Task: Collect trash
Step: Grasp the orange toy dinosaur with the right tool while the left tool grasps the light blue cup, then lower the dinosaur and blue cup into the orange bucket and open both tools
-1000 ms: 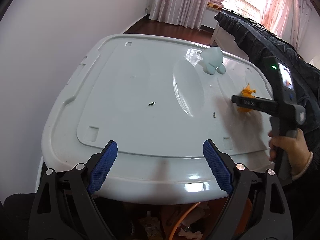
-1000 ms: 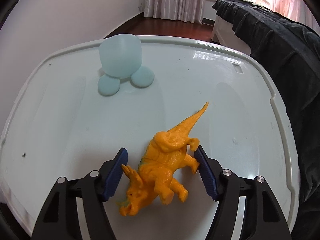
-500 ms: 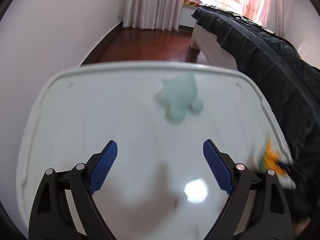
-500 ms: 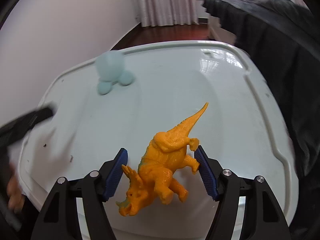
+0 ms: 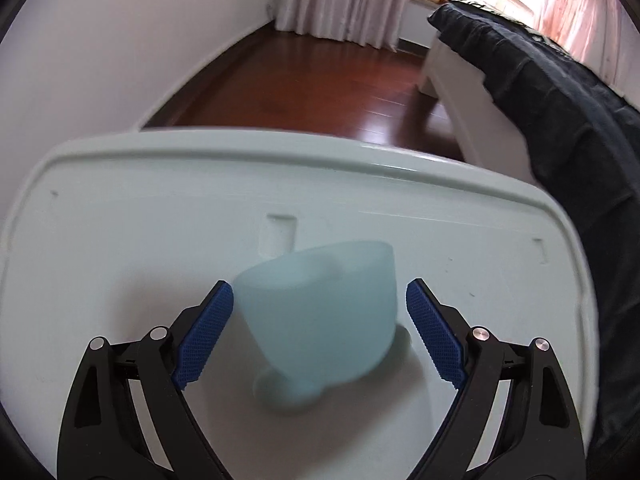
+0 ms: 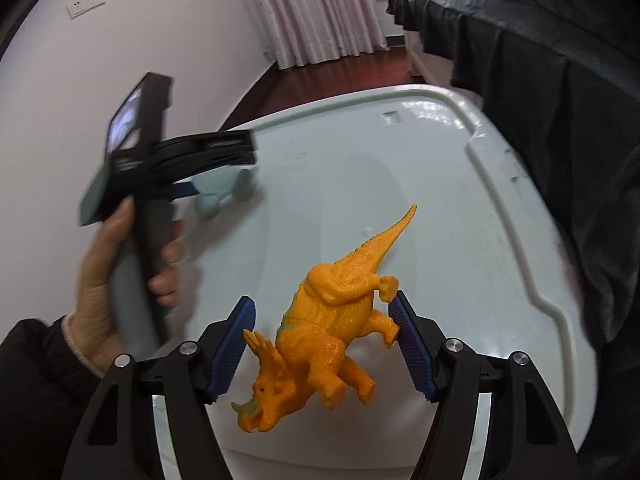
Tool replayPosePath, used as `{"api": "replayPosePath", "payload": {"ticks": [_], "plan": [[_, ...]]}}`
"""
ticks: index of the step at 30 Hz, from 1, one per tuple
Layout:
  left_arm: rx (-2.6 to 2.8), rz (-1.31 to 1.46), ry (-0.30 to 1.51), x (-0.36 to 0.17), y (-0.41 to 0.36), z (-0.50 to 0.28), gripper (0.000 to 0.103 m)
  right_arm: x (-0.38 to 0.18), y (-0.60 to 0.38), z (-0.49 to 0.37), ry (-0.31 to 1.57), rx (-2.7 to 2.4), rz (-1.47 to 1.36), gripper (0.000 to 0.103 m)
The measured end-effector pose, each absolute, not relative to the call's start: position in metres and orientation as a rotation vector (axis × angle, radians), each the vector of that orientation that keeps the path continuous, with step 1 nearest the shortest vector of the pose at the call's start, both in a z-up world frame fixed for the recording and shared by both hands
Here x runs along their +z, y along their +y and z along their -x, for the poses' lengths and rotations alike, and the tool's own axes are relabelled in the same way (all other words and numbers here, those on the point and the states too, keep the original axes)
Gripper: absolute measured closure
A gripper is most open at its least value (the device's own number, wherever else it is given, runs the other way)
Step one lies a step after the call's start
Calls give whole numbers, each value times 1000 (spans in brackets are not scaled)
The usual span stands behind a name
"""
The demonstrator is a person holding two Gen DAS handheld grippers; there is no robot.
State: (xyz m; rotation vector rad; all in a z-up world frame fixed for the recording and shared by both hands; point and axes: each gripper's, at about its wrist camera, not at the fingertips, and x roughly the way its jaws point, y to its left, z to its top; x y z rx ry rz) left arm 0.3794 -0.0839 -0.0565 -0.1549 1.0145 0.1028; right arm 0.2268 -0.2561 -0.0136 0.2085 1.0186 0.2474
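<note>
Two grippers work over a white plastic lid. The left gripper is spread wide around a pale blue toy, whose blurred body fills the gap; whether either pad touches it is hard to tell. In the right view that toy sits at ten o'clock, mostly hidden behind the left tool. The right gripper grips an orange dinosaur across its body, horned head hanging toward six o'clock, tail toward one o'clock.
</note>
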Motion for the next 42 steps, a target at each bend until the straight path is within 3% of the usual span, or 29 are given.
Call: {"api": "replayPosePath", "payload": {"ticks": [2, 4, 17, 24, 31, 42], "plan": [[141, 98, 1008, -58, -90, -378, 26, -13, -254, -227, 1020, 254, -209, 35], [146, 87, 966, -57, -90, -371, 43, -12, -254, -227, 1017, 256, -217, 35], [108, 37, 944, -44, -71, -310, 44, -2, -266, -225, 981, 223, -246, 35], [78, 51, 921, 5, -48, -204, 44, 6, -255, -208, 967, 278, -301, 35], [-23, 67, 937, 39, -35, -98, 44, 36, -230, -134, 958, 356, -245, 35], [-158, -43, 986, 32, -47, 29, 44, 70, -212, 5, 956, 436, -138, 35]]}}
